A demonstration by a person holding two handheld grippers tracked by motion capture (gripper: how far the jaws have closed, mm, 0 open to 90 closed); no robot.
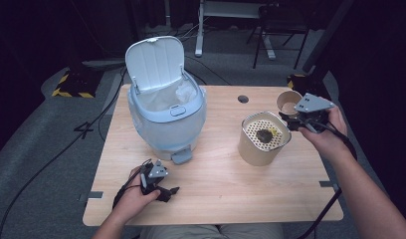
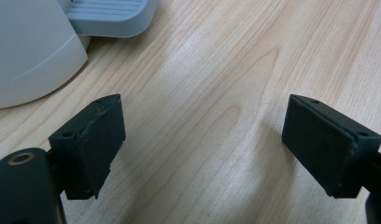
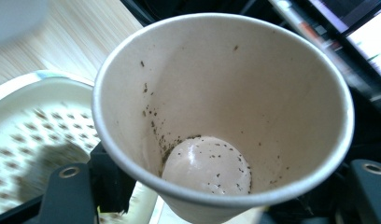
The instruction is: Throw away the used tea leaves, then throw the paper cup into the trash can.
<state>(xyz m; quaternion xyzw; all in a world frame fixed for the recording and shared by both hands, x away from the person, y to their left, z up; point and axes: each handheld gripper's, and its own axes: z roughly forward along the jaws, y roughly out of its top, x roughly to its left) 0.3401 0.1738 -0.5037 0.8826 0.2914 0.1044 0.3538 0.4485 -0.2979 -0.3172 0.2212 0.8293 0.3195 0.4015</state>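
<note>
I can read no brand, label or writing on anything here.

My right gripper holds a paper cup. In the right gripper view the cup sits between the two black jaws, which are drawn in narrow against its lower wall, its open mouth tipped toward the camera. The cup is a smooth, cream, tapered cone with a rolled rim. Dark specks dot its inner wall and gather round its wet, glossy bottom.

Just beside the jaws, on their left and lower, is a strainer, a pale round insert pierced with rows of small holes. From the high view it caps a tan, cylindrical tub, and a dark lump lies on it.

My left gripper rests low over the table, jaws wide apart with nothing between them, only pale wood grain. Their pads are matt black and scuffed. Beyond the left jaw stands a bin, rounded, light blue plastic, lid raised, its ribbed pedal nearest the jaw.
</note>
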